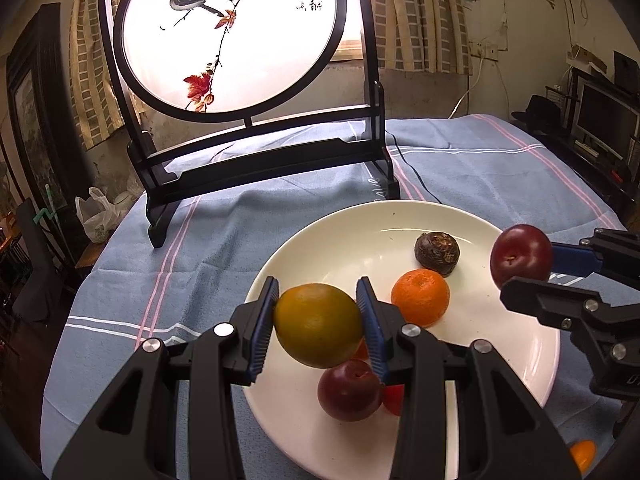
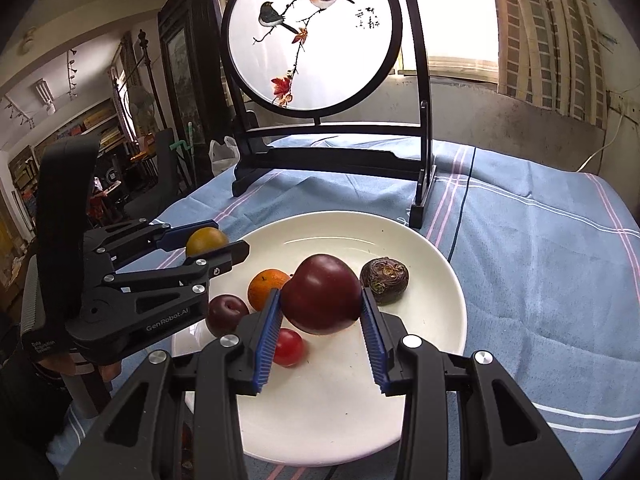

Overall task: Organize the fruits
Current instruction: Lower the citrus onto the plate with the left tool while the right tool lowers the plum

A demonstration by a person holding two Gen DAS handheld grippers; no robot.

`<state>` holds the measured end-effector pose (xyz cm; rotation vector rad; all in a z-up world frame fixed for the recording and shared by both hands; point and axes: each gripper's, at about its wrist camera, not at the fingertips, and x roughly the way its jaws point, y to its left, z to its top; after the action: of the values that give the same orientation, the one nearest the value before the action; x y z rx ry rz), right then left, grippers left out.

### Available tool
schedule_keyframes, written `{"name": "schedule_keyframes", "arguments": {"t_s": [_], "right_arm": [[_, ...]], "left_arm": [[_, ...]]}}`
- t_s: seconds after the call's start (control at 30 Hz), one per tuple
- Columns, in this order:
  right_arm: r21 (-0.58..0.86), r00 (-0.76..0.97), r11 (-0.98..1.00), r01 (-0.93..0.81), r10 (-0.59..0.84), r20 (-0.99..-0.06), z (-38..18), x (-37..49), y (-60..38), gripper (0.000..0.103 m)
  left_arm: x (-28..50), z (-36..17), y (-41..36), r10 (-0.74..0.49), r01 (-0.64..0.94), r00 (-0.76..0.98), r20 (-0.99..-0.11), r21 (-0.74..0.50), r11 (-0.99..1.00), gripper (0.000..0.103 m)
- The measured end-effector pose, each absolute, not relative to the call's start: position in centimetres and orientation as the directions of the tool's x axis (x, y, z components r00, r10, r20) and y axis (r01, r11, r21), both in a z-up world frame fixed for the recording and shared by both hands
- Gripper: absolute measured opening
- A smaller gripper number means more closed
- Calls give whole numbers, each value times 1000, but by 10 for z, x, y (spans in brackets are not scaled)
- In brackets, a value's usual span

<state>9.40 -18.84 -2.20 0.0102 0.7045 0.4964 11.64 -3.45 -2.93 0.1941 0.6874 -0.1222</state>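
Two grippers hover over a blue striped tablecloth [image 2: 540,264]. The left gripper [image 1: 318,322] clamps a yellow-green citrus [image 1: 318,324]; the right gripper [image 2: 322,316] clamps a large dark-red plum [image 2: 322,298]. Below, a white round plate [image 2: 432,320] holds a small plum [image 2: 226,314], orange mandarin [image 2: 264,286], red cherry tomato [image 2: 289,346] and brown wrinkled fruit [image 2: 384,280]. Beyond stands a black-framed bird-painting screen [image 2: 316,36]. Only the left view shows an orange fruit [image 1: 582,454] off the plate.

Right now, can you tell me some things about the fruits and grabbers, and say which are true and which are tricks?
1. The left gripper holds a yellow-green citrus fruit. True.
2. The right gripper is empty. False: it grips a big dark red plum.
3. A mandarin orange lies on the white plate. True.
4. The plate sits on a bare wooden table. False: it sits on a blue striped tablecloth.
5. The brown water chestnut is on the plate. True.
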Motion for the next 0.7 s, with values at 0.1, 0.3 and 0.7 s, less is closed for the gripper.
{"name": "schedule_keyframes", "arguments": {"t_s": [0.1,0.3,0.7], "right_arm": [[175,648,885,-431,439,-622,-24,96,-188,39],[173,641,889,-424,430,-636,-30,99,-188,39],[131,649,908,-397,379,-660,-38,104,-183,42]], "left_arm": [[117,-30,-35,-49,176,764,-643,136,975,39],[118,-32,-36,-45,175,760,-648,137,975,39],[124,-39,-33,-26,157,749,-662,139,978,40]]}}
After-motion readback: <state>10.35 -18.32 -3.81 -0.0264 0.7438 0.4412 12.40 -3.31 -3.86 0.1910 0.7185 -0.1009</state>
